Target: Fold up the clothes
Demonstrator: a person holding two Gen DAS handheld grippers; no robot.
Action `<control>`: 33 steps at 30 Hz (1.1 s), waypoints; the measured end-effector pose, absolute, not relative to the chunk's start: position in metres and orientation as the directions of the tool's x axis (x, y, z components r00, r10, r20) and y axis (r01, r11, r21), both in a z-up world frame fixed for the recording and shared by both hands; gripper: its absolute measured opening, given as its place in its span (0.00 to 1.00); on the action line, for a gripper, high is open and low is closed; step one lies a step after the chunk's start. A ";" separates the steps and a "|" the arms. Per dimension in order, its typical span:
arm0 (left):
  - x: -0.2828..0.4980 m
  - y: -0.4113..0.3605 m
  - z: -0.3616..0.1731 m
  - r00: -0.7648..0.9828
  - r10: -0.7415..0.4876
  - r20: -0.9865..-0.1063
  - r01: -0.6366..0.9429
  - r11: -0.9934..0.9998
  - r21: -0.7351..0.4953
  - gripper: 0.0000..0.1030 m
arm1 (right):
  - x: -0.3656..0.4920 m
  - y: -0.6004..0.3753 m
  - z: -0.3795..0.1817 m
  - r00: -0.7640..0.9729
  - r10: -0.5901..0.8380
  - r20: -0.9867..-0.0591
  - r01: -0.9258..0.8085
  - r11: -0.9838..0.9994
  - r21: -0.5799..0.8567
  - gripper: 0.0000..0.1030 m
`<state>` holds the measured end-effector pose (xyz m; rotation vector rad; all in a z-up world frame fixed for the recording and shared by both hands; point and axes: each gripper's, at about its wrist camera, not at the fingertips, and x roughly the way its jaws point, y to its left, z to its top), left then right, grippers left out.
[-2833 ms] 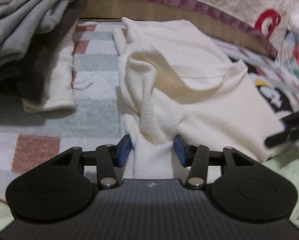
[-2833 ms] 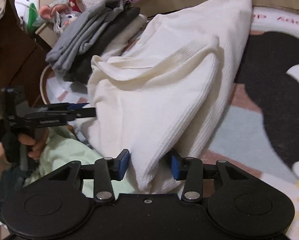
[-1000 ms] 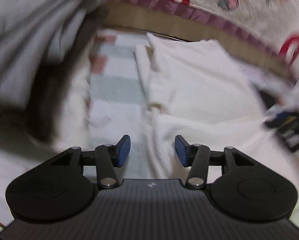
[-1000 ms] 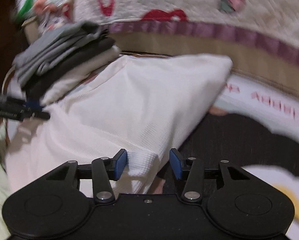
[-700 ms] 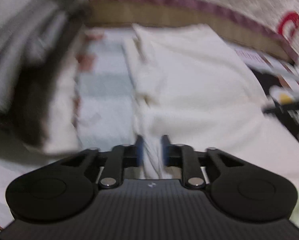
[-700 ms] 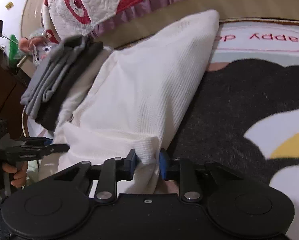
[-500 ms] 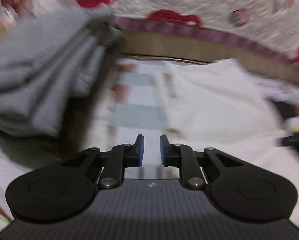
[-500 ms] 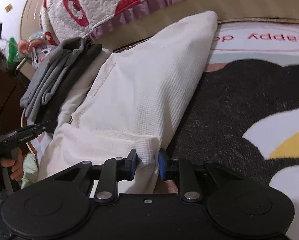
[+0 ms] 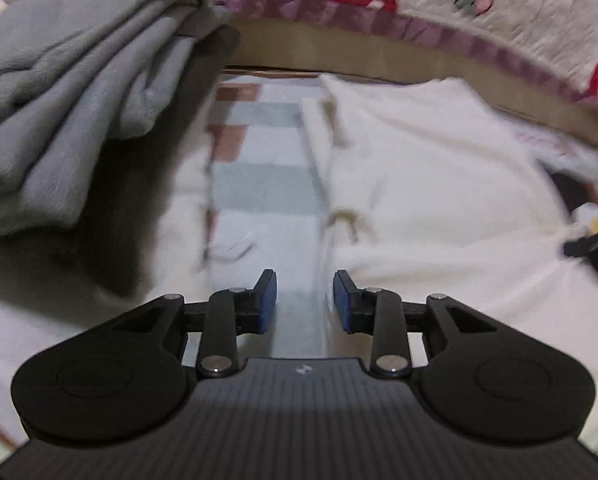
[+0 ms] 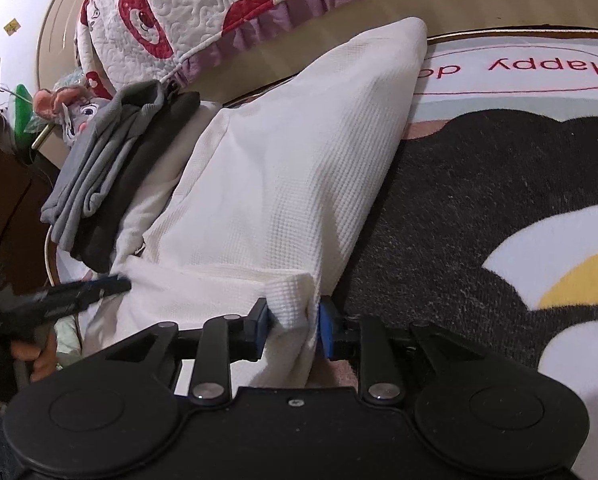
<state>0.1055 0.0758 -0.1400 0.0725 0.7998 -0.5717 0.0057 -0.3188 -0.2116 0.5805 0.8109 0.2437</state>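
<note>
Partly folded, the cream top [image 10: 283,184] lies beside a folded stack [image 10: 111,168]; right gripper [image 10: 291,322] fingers pinch its corner, left gripper [image 9: 305,306] fingers gape, holding nothing.

Red letters on the rug [image 10: 519,92], at about one o'clock in the right wrist view, stand upside down and read "Happy", then a cut-off "do". Nothing else is legible.
</note>
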 end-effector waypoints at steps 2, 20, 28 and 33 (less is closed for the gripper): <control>0.108 0.071 -0.132 0.484 -0.535 -0.692 0.554 0.800 -0.231 0.31 | 0.006 -0.319 -0.211 0.670 0.418 -0.613 0.013 0.819 0.573 0.28; 0.058 0.058 -0.116 0.633 -0.389 -0.669 0.447 0.890 -0.095 0.36 | 0.009 -0.331 -0.202 0.704 0.395 -0.590 0.027 0.815 0.578 0.49; 0.042 0.024 -0.138 0.449 -0.478 -0.755 0.605 0.784 -0.137 0.40 | 0.001 -0.338 -0.187 0.768 0.380 -0.515 0.010 0.797 0.603 0.49; 0.025 0.033 -0.141 0.426 -0.394 -0.815 0.595 0.800 -0.075 0.44 | -0.015 -0.292 -0.145 0.764 0.428 -0.482 -0.214 0.874 0.437 0.49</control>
